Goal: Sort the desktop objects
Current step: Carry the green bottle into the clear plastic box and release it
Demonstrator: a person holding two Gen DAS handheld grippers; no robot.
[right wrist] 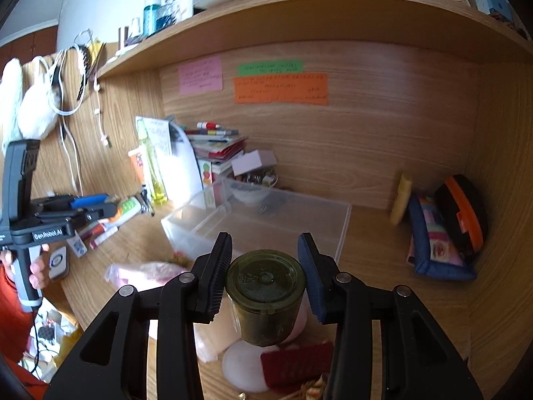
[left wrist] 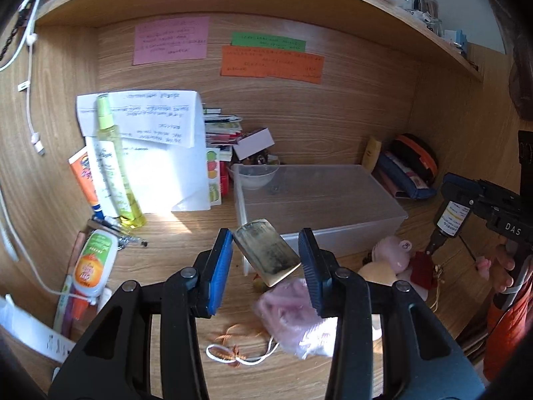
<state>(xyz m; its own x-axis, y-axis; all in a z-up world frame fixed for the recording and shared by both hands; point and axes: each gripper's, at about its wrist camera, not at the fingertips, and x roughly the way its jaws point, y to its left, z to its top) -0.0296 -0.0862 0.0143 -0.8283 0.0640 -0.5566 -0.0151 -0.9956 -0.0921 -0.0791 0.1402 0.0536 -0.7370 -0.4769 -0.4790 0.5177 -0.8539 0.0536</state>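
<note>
Right now your left tool (left wrist: 265,260) grips a flat, worn gold-coloured rectangular piece (left wrist: 265,254) at centre frame, held in front of the near edge of the clear plastic storage box (left wrist: 319,196). Your right tool (right wrist: 265,275) clamps a dark olive translucent jar (right wrist: 265,295) by its sides, low in the frame, above the wooden tabletop (right wrist: 383,266), with the box just beyond it.

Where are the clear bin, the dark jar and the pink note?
clear bin (left wrist: 319,196), left wrist view, on its top face.
dark jar (right wrist: 265,278), right wrist view, on its lid.
pink note (left wrist: 171,40), left wrist view, on its middle.
</note>
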